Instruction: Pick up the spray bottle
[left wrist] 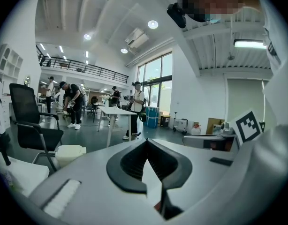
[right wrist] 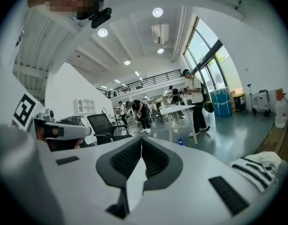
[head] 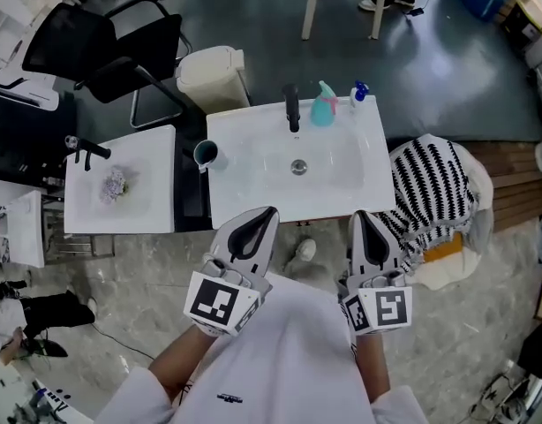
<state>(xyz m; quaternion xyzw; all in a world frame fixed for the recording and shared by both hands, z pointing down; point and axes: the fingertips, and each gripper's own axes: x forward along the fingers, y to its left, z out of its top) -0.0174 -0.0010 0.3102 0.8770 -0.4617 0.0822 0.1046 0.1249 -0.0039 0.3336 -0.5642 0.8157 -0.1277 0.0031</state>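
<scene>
The teal spray bottle [head: 322, 104] stands upright at the back of the white sink counter [head: 368, 179], just right of the black faucet [head: 292, 107]. A small bottle with a blue top [head: 357, 94] stands to its right. Both grippers hover in front of the counter's near edge, pointing toward it and well short of the bottle. My left gripper [head: 270, 210] [left wrist: 146, 142] is shut with nothing between its jaws. My right gripper [head: 360, 214] [right wrist: 141, 138] is also shut and empty. In both gripper views the spray bottle is hidden behind the gripper bodies.
A cup [head: 206, 154] sits at the counter's left edge. A smaller white basin [head: 86, 203] holding a purple bunch [head: 115, 185] stands to the left. A white bin [head: 214, 73] and black chair [head: 94, 42] are behind. A striped cloth [head: 434, 193] lies to the right.
</scene>
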